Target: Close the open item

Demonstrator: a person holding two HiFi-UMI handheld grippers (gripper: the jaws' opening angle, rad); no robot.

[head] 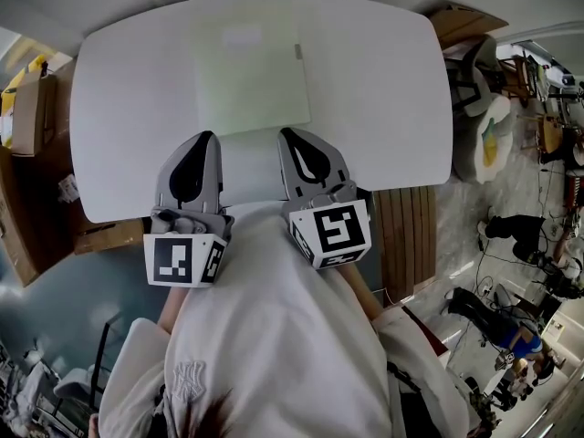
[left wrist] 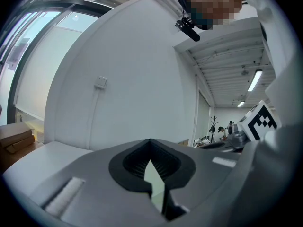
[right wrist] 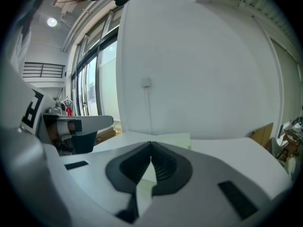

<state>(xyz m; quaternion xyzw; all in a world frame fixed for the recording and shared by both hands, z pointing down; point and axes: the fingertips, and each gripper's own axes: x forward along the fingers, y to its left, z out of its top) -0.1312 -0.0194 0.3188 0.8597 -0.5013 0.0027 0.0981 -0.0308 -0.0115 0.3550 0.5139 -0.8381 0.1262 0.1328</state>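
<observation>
A flat pale-green rectangular item (head: 251, 76) lies in the middle of the white table (head: 383, 89), with a small grey tab on its right edge. It looks flat from above; I cannot tell whether it is open. In the right gripper view the pale-green item (right wrist: 173, 137) shows as a thin slab just beyond the jaws. My left gripper (head: 204, 137) and right gripper (head: 286, 133) hover side by side over the table's near edge, just short of the item. Both point at it. Left gripper (left wrist: 150, 141) and right gripper (right wrist: 151, 144) have their tips together, with nothing between them.
Cardboard boxes (head: 32, 108) stand on the floor left of the table. A slatted wooden panel (head: 406, 235) is at the near right, and a chair (head: 488, 126) further right. A white wall (left wrist: 123, 79) rises behind the table. The person's white shirt (head: 274, 336) fills the lower view.
</observation>
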